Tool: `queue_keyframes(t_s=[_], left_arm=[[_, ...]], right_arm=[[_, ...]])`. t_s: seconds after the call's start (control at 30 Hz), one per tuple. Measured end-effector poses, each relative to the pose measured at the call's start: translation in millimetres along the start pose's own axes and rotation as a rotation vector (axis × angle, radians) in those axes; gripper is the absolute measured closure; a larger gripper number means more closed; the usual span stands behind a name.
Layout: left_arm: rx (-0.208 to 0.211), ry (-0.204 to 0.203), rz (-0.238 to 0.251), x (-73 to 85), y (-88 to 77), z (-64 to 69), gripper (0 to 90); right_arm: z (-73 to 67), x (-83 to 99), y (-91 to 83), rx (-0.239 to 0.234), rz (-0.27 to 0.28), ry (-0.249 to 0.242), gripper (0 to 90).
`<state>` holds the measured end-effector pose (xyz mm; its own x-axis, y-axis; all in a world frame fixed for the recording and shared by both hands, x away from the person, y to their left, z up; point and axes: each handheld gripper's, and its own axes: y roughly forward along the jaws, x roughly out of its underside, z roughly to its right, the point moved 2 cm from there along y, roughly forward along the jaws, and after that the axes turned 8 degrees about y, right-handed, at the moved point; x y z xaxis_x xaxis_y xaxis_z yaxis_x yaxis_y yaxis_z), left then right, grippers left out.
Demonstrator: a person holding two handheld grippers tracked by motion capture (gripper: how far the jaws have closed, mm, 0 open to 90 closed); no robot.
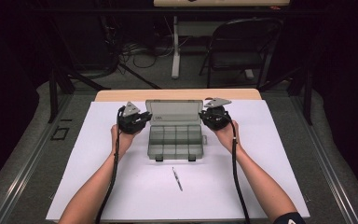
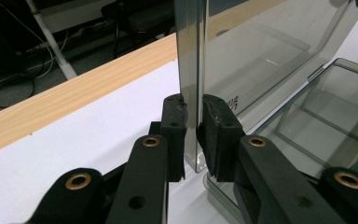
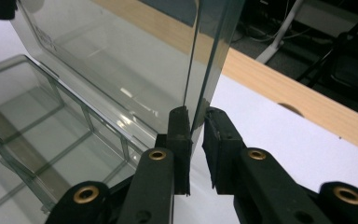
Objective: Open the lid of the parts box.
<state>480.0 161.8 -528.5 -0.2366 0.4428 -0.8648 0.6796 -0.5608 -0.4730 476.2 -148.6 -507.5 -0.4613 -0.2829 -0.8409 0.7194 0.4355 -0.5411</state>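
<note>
Lid (image 1: 174,112) of clear smoky-grey plastic compartment box (image 1: 175,142) stands upright at mid-table on the white sheet (image 1: 98,163), pinched at its 2 side edges by left gripper (image 2: 193,135) and right gripper (image 3: 196,140). Probably light, thin, slippery; edge grips suit it. Moulded lettering unreadable

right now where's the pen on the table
In the high view the pen lies alone on the white sheet, just in front of the open compartment box, between the person's two forearms.
</note>
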Motion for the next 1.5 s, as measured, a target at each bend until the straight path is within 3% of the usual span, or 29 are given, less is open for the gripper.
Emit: queue_keyframes(t_s=[0.53,1.07,1.3,1.5], left_arm=[[-0.013,0.005,-0.059,5.9,12.2,2.5,75.3],[-0.033,0.023,-0.128,10.9,22.5,7.7,63.4],[-0.046,0.007,-0.138,14.0,23.2,3.9,62.7],[-0.050,-0.019,-0.137,16.4,21.3,-1.2,56.4]], right_arm=[[2.6,11.0,16.3,0.006,-0.066,0.032,80.6],[2.7,15.0,19.9,0.000,-0.113,0.040,77.4],[3.4,16.4,23.1,0.018,-0.130,0.036,75.9],[4.4,16.6,22.2,0.013,-0.120,0.036,69.7]])
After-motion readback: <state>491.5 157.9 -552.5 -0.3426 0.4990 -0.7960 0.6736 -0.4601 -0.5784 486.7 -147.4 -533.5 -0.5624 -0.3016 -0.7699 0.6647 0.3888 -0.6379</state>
